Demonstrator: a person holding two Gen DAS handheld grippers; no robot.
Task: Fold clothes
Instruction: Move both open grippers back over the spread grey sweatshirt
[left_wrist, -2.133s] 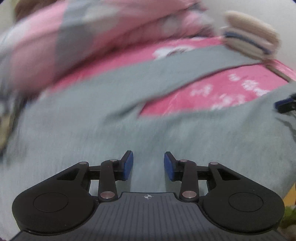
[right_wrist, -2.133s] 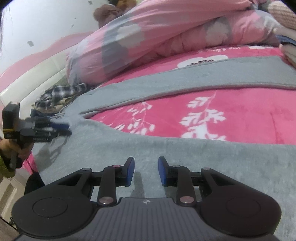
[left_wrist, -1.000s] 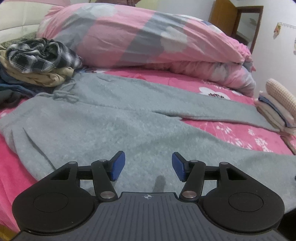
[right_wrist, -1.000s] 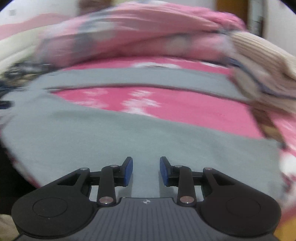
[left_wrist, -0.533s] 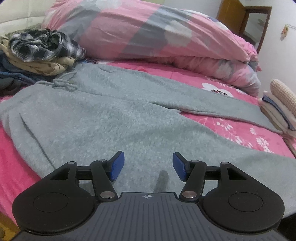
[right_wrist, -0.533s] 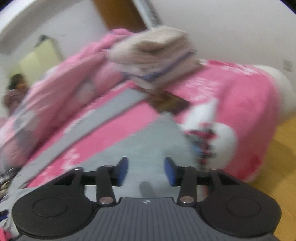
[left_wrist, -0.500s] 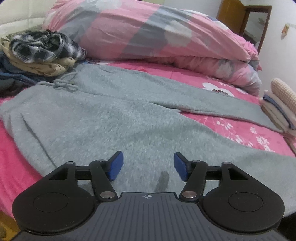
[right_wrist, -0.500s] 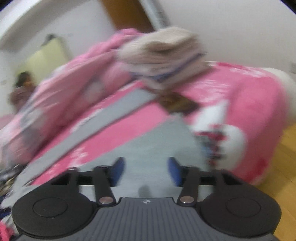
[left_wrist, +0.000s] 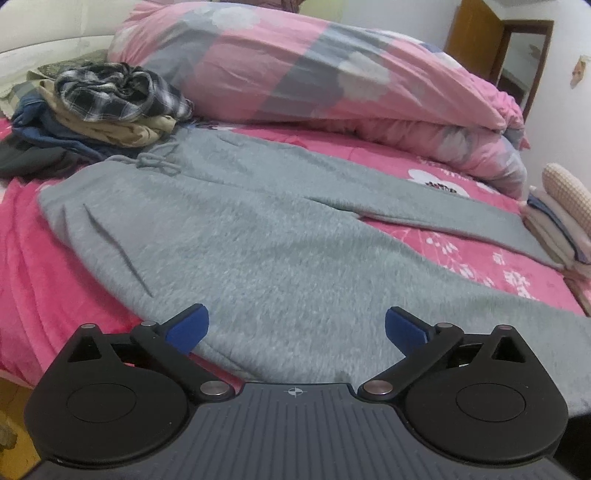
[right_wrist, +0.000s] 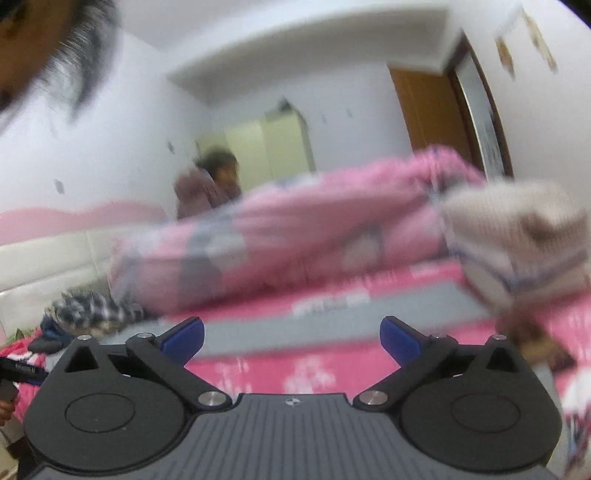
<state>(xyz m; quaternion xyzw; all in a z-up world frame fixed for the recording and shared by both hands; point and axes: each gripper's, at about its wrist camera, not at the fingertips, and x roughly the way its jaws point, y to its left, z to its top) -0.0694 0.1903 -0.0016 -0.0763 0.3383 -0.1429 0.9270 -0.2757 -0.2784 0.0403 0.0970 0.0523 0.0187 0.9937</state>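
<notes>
- Trousers (left_wrist: 280, 258): grey fleece, spread flat on bed (left_wrist: 22, 266); judged soft, limp; best gripped at waistband or cuffs.
- Left claw (left_wrist: 295, 328), right claw (right_wrist: 291, 339): just opened wide, nothing held.

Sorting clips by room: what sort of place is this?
Most likely a bedroom: a bed with a pink floral sheet, a rolled pink-and-grey duvet, and fuzzy grey trousers spread for folding.

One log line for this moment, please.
phase: pre-fold | left tool: open, empty | right tool: open, empty | grey sweatpants: spread flat on bed
</notes>
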